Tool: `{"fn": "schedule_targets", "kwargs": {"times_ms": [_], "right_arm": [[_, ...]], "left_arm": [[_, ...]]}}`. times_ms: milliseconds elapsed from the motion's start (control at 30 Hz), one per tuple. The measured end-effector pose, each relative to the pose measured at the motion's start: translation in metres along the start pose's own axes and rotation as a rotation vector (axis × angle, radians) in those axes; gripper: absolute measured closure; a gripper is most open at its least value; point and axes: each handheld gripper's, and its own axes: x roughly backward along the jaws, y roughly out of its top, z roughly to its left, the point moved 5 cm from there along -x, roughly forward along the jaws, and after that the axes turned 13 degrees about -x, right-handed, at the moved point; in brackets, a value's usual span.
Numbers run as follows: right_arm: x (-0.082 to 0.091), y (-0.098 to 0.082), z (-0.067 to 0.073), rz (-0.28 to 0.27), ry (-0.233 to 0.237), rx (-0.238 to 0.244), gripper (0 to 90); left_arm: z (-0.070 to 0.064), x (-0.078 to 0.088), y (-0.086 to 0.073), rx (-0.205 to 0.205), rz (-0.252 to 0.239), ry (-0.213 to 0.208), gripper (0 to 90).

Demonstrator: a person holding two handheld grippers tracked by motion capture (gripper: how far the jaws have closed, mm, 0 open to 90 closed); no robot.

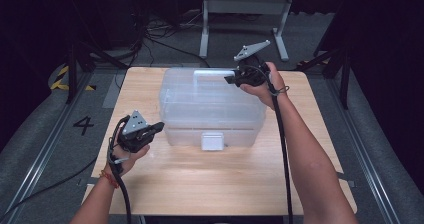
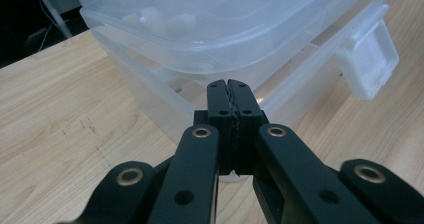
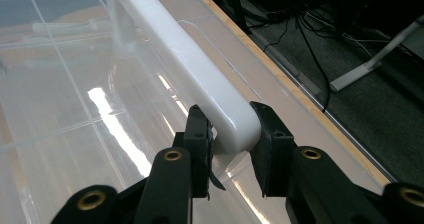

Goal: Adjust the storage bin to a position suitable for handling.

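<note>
Nearest, at seven o'clock on the counter (image 1: 210,184), the left gripper (image 1: 158,127) is clenched on nothing, just off the clear storage box (image 1: 210,109) near its white front latch (image 1: 212,140). Farther, at one o'clock, the right gripper (image 3: 230,134) grasps the white lid handle (image 3: 185,59). Judging by this, the box is being steadied; releasing the latch likely comes next.

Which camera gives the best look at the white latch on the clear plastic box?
The left gripper view: the white plastic latch shows large, its flap hanging off the front of the clear plastic box. The high view shows it small at centre front.
</note>
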Motion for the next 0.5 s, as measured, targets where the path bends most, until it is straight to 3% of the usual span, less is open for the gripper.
{"fn": "schedule_targets", "kwargs": {"times_ms": [167,500], "right_arm": [[0.0001,-0.0017,0.0005,-0.004,-0.002,0.001,72.2],[0.0000,-0.0032,0.0015,-0.017,-0.027,0.005,68.9]], "left_arm": [[0.0023,-0.0009,0.0002,0.001,-0.007,0.013,89.9],[0.0021,-0.0022,-0.0008,0.012,-0.026,0.001,89.9]]}}
